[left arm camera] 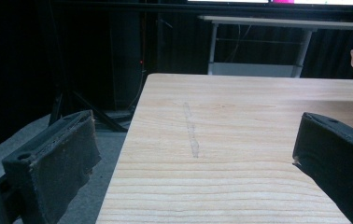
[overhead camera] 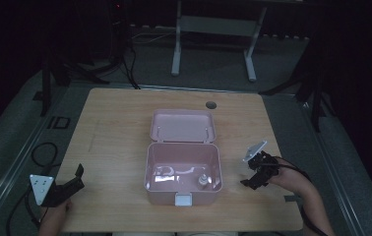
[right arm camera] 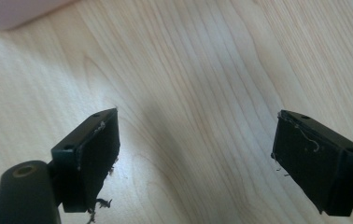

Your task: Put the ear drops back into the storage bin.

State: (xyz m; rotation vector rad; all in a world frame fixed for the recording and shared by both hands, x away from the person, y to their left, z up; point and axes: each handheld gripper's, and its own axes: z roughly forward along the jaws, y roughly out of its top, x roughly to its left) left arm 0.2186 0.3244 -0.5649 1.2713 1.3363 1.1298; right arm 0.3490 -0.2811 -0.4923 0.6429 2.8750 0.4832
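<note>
A pink plastic box (overhead camera: 183,173) stands open in the middle of the wooden table (overhead camera: 115,142), its lid (overhead camera: 182,126) folded back behind it. Inside lie a small white bottle (overhead camera: 203,180) and pale curved pieces (overhead camera: 171,171). My left gripper (overhead camera: 78,177) hovers at the table's front left corner, open, with bare wood between its jaws (left arm camera: 198,154). My right gripper (overhead camera: 253,178) is held just right of the box, tilted down at the tabletop, open and holding nothing (right arm camera: 195,154). A pink corner of the box (right arm camera: 16,11) shows at the top left of the right gripper view.
A round cable hole (overhead camera: 210,105) sits in the table's far edge. Cables (overhead camera: 44,152) lie on the grey floor at the left. A white desk frame (overhead camera: 213,34) stands beyond the table. A faint scratch (left arm camera: 191,130) runs along the wood on the left side.
</note>
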